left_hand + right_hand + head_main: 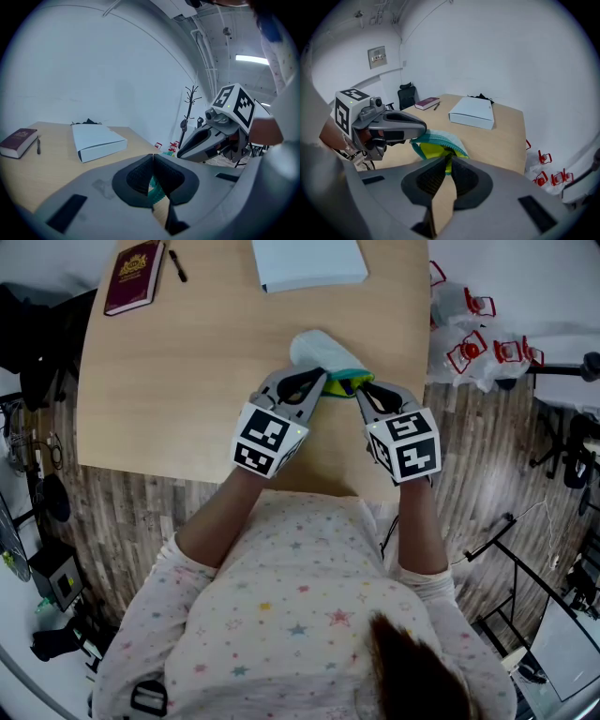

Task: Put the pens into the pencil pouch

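The pencil pouch point(322, 352) lies on the wooden table point(169, 381) near its front edge. It is pale blue with a teal zipper and a yellow-green lining. My left gripper point(324, 382) is shut on the left edge of the pouch's mouth, and the teal zipper point(155, 187) shows between its jaws. My right gripper point(361, 388) is shut on the mouth's right edge, so the pouch point(436, 142) gapes open between the two. A dark pen point(176, 264) lies at the far left beside a maroon book point(133, 276). The pen point(436, 106) is far from both grippers.
A flat white box point(309, 261) lies at the table's far middle. Off the table's right edge, red-and-white clutter point(476, 345) sits on the floor. Stands and cables surround the table on the wood floor. The person's arms reach over the near edge.
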The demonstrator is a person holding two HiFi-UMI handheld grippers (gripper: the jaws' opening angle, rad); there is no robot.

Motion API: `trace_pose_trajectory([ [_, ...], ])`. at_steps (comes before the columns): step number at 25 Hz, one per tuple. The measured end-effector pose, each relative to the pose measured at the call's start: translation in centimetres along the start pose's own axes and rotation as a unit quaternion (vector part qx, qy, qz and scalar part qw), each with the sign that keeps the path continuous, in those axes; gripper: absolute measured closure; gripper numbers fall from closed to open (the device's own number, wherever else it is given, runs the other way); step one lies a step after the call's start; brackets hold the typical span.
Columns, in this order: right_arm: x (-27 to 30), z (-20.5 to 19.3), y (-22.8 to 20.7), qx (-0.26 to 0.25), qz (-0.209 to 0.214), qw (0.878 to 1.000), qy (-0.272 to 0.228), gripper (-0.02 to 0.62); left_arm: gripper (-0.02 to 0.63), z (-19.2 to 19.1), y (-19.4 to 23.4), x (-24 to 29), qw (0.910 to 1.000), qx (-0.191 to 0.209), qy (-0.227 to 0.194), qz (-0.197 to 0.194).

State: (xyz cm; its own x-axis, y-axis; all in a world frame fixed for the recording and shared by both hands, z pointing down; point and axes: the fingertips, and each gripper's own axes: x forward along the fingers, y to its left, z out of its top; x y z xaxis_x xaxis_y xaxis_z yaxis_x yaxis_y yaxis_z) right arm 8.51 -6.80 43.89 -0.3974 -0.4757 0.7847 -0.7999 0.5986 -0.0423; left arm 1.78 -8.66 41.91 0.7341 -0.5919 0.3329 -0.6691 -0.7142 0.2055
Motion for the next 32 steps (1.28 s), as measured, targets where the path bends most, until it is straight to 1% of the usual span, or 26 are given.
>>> trace_pose_trajectory([
  [6, -0.6, 0.0, -0.1, 0.018, 0.000, 0.999, -0.031, 0.581, 0.591, -0.1, -0.1, -0.2, 1.0000, 0.000, 0.001, 0.005],
  [10, -1.2, 0.6, -0.2, 0.036, -0.003, 0.997, -0.065, 0.592, 0.591, 0.0, 0.1, -0.4, 1.0000, 0.000, -0.003, 0.006],
  [19, -3.5, 2.7, -0.9, 0.037, -0.037, 0.987, -0.153, 0.594, 0.592, 1.0, 0.9, -1.1, 0.9997, 0.002, -0.018, 0.019],
  [24, -4.3, 3.3, -1.0, 0.037, -0.043, 0.983, -0.172, 0.595, 0.594, 2.2, 1.4, -1.8, 0.9990, -0.001, -0.036, 0.026],
  [32, -5.4, 4.3, -1.1, 0.038, -0.049, 0.976, -0.208, 0.595, 0.594, 3.4, 2.2, -3.1, 0.9979, -0.009, -0.050, 0.041],
])
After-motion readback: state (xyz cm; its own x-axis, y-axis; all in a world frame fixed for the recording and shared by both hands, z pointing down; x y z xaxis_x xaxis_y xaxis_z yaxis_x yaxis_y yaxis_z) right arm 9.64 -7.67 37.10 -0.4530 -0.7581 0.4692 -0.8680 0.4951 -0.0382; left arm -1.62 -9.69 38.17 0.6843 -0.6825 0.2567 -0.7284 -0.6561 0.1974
